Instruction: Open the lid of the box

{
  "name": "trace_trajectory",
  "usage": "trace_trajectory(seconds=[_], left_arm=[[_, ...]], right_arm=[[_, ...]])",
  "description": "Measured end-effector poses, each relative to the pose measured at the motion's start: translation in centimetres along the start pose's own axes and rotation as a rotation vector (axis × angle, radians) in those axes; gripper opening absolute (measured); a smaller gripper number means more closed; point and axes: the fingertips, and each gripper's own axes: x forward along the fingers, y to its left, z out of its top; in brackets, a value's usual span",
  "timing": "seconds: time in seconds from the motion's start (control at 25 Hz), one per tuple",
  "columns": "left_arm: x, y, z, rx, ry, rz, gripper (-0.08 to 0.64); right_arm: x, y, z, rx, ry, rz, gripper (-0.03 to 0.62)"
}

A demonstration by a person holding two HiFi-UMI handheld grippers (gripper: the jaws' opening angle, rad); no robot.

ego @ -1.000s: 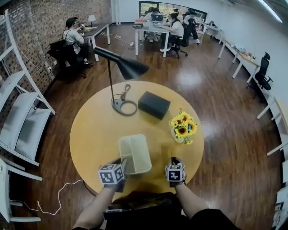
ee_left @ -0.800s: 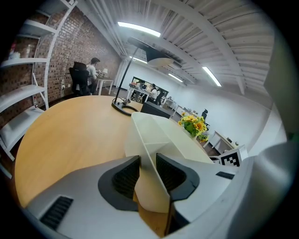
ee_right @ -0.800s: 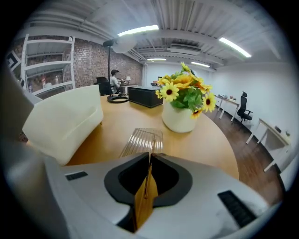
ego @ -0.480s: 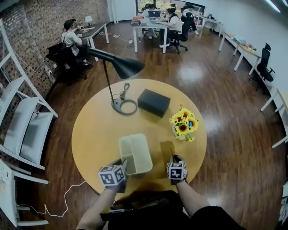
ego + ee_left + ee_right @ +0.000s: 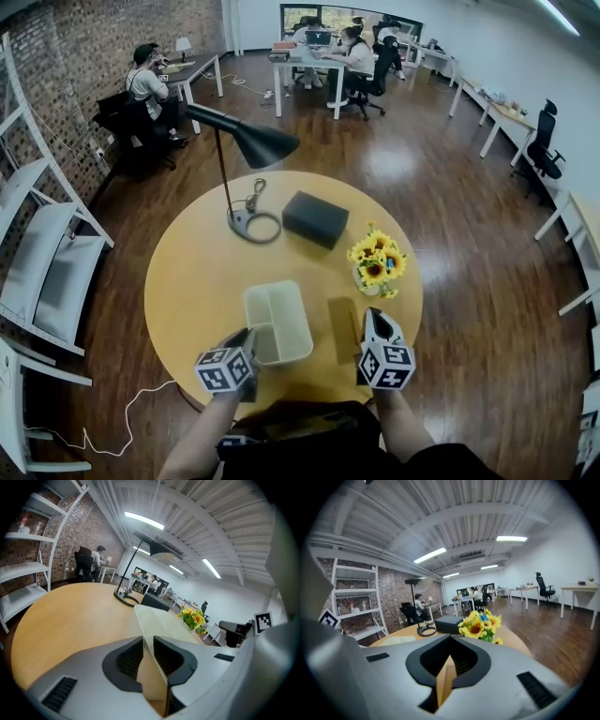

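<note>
The box (image 5: 278,322) is a pale translucent container with two compartments. It stands uncovered on the round wooden table (image 5: 197,272). A flat, slightly darker rectangle that looks like the clear lid (image 5: 343,330) lies on the table just right of it. My left gripper (image 5: 249,341) is at the box's near left corner. In the left gripper view the box (image 5: 159,618) wall stands between the jaws of that gripper (image 5: 149,641), which are closing against it. My right gripper (image 5: 373,320) hangs above the table beside the lid. In its own view the right gripper (image 5: 449,660) is shut with nothing gripped.
A black desk lamp (image 5: 246,225) and a black case (image 5: 316,218) stand at the far side of the table. A vase of sunflowers (image 5: 375,264) sits just beyond my right gripper. White shelving (image 5: 37,253) is to the left. People sit at desks far back.
My right gripper has lifted off the table toward the camera and shifted slightly right, away from the lid. The left gripper stays at the box corner.
</note>
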Motion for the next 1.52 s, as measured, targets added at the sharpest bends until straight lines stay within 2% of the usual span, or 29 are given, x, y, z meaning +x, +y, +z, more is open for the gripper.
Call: trace_trajectory(seconds=[0.2,0.36,0.48,0.6,0.68,0.76,0.92,1.08,1.52], left_arm=[[-4.5,-1.7,6.0,0.044,-0.223,-0.076,0.021],[-8.5,-3.2,9.9,0.142,-0.361,-0.116,0.011],[-11.2,-4.1,11.5,0.204,-0.427,-0.137,0.011],[-13.7,-4.1,11.9,0.194,-0.477,-0.154,0.011],[-15.0,-3.6,11.8,0.174,-0.504,-0.158,0.011],[-15.8,-2.9,11.8,0.162,-0.522,-0.154,0.011],[-17.0,-1.3,11.5,0.136,-0.534,-0.123,0.011],[-17.6,-0.1,11.7,0.142,-0.547,-0.096,0.011],[-17.2,0.2,12.5,0.084,-0.549,-0.126,0.011]], right_arm=[[-3.4,0.9,5.4,-0.038,-0.142,0.026,0.002],[-6.0,1.2,8.2,-0.076,-0.291,0.039,0.002],[-6.8,0.8,8.1,-0.099,-0.278,0.012,0.001],[-7.9,0.8,7.9,-0.162,-0.262,-0.008,0.0],[-8.9,1.3,7.8,-0.221,-0.265,-0.012,0.0],[-9.3,1.6,7.5,-0.242,-0.263,-0.008,0.0],[-9.5,1.2,6.6,-0.222,-0.227,-0.016,0.0],[-9.4,1.3,7.0,-0.221,-0.227,-0.007,0.0],[-8.8,1.5,7.0,-0.179,-0.203,-0.007,0.0]])
